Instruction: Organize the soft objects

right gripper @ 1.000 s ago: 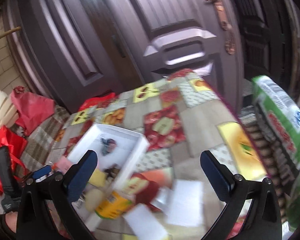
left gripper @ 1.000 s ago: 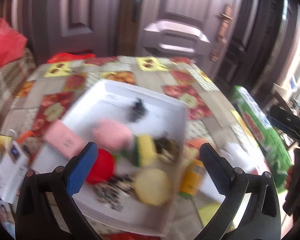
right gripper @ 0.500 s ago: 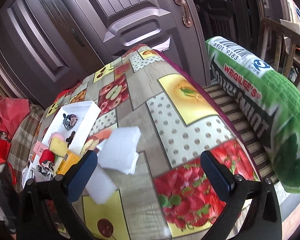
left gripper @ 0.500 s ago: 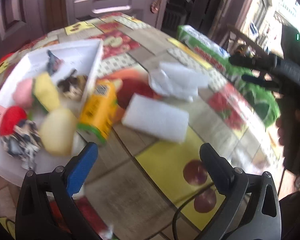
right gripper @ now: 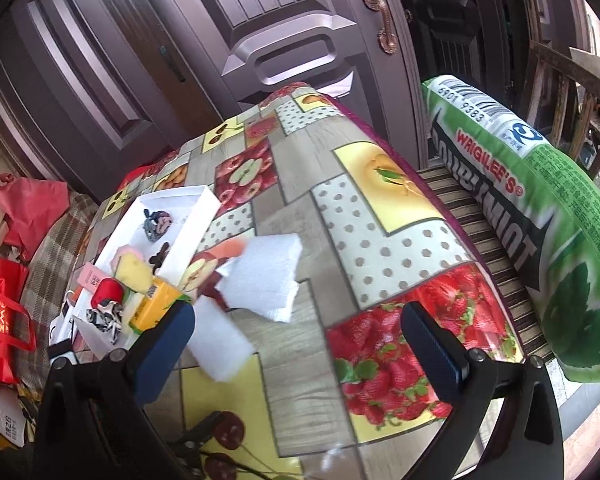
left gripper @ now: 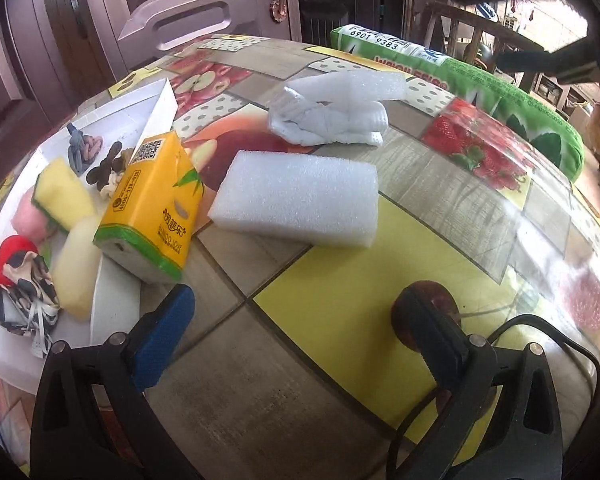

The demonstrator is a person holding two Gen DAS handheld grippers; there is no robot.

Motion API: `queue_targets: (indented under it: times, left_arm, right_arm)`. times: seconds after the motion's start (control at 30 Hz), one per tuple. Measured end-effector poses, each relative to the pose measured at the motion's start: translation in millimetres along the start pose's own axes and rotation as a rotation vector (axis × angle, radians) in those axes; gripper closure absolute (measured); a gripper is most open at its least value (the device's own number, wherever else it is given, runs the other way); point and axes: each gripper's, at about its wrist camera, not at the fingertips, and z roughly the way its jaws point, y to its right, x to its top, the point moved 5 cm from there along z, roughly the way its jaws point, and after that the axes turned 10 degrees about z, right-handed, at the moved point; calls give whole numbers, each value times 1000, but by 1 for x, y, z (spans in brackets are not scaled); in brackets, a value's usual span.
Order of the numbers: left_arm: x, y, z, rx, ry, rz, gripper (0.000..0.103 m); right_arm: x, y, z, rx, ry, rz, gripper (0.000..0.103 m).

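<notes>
You are working at a table [left gripper: 480,208] covered in a fruit-print oilcloth, set in front of dark panelled doors, with a green pillow printed like a gum pack [right gripper: 540,208] lying on a striped seat beside its far edge.

Judging by how things lie, you are partway through. The white tray [left gripper: 112,304] at the table's left already holds most of the small soft things: a yellow sponge [left gripper: 62,194], a pink puff [left gripper: 28,216] beside it, a red ball [left gripper: 14,250], a pale yellow foam piece [left gripper: 78,264], a leopard-print scrunchie [left gripper: 20,292] and a couple of small dark hair ties near the far corner. The yellow tissue pack [left gripper: 152,208] is only half in; it leans over the tray's right wall with one end on the cloth.

Two pieces are left out on the table: the white foam block [left gripper: 296,200] just beside the tissue pack, and the crumpled white foam sheet [left gripper: 332,112] beyond it, near but not touching.

Your left gripper [left gripper: 296,344] hovers low over the cloth, fingers spread wide and holding nothing, facing the foam block. Your right gripper [right gripper: 296,344] is likewise spread and empty, higher up and looking down the table.

The foam block looks like your nearest pick; it should compress easily, so close gently.
</notes>
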Motion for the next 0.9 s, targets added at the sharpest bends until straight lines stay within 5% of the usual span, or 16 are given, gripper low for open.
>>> queue_targets:
  times: [0.23,0.9]
  left_arm:
    - [0,0,0,-1,0,0,1]
    - [0,0,0,1,1,1,1]
  right_arm:
    - [9,-21,-10,9,36,9,0]
    - [20,-16,-34,-138,109,85,0]
